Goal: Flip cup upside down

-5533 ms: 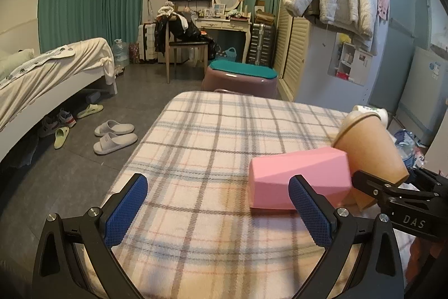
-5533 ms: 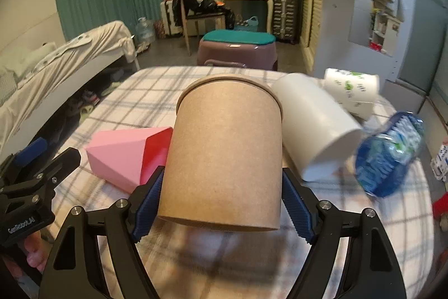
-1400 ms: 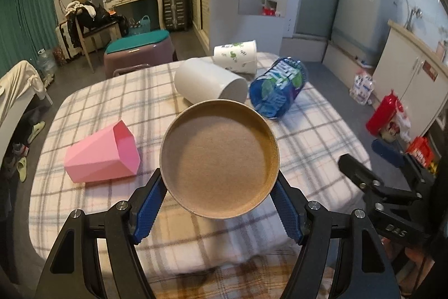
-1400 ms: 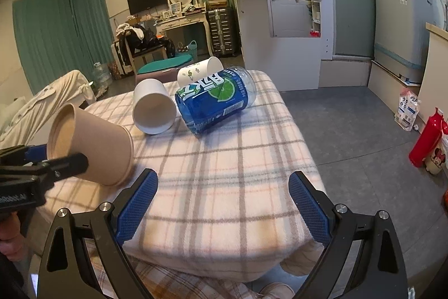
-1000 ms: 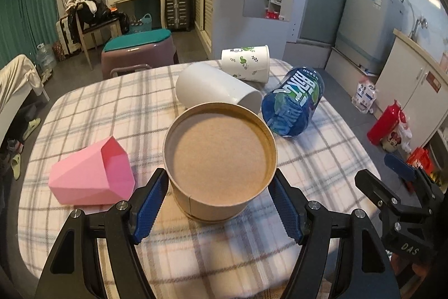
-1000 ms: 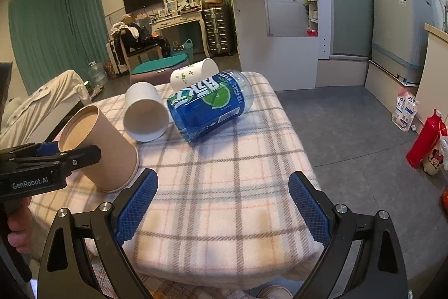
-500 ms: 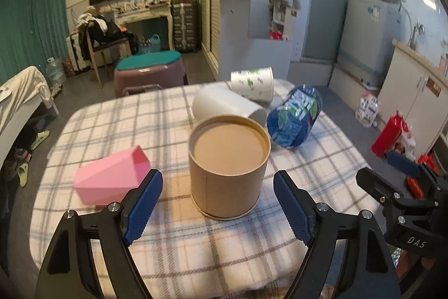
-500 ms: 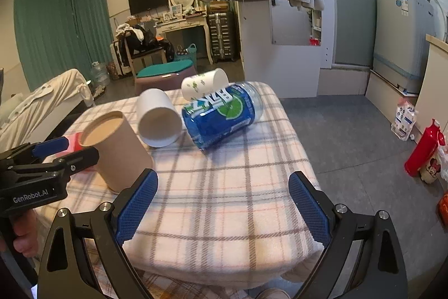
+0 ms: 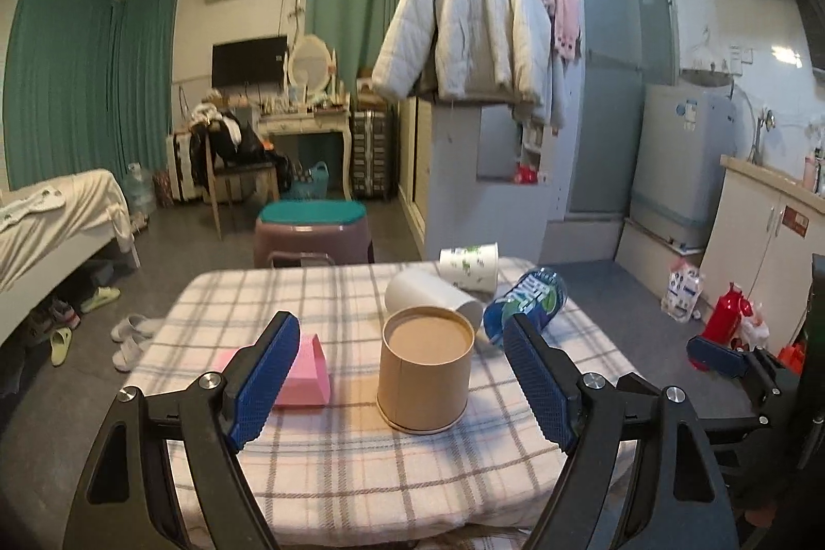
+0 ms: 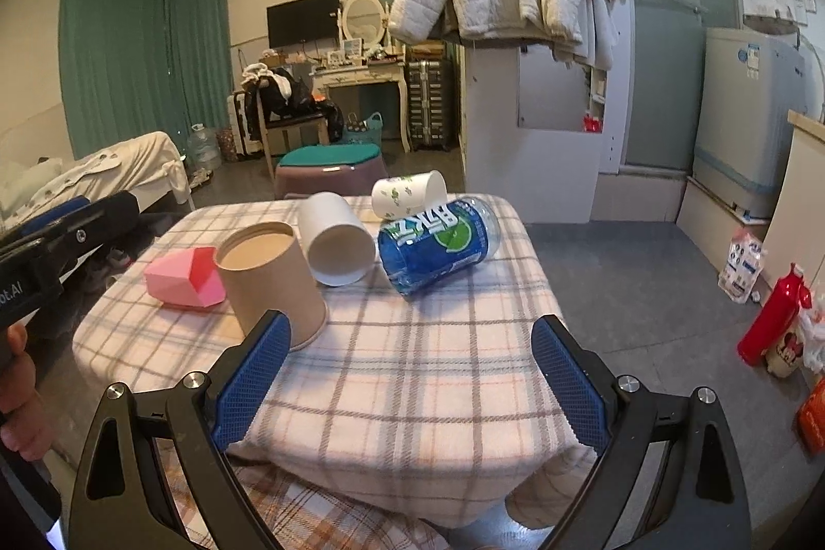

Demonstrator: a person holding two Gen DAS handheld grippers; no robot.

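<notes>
The brown paper cup (image 9: 424, 376) stands upside down on the plaid-covered table (image 9: 361, 462), wide rim on the cloth and base up. It also shows in the right wrist view (image 10: 270, 282). My left gripper (image 9: 399, 387) is open and empty, drawn back from the cup with its fingers either side and nearer the camera. My right gripper (image 10: 407, 387) is open and empty above the table's near edge, to the right of the cup. Its body shows at the right edge of the left wrist view.
A pink cup (image 9: 304, 372) lies on its side left of the brown cup. A white cup (image 10: 335, 246), a leaf-printed cup (image 10: 410, 187) and a blue water bottle (image 10: 438, 243) lie behind it. A purple stool (image 9: 312, 230) stands beyond the table.
My left gripper set the brown cup down base up, opened and pulled back and up. The right gripper has stayed open and shifted only slightly.
</notes>
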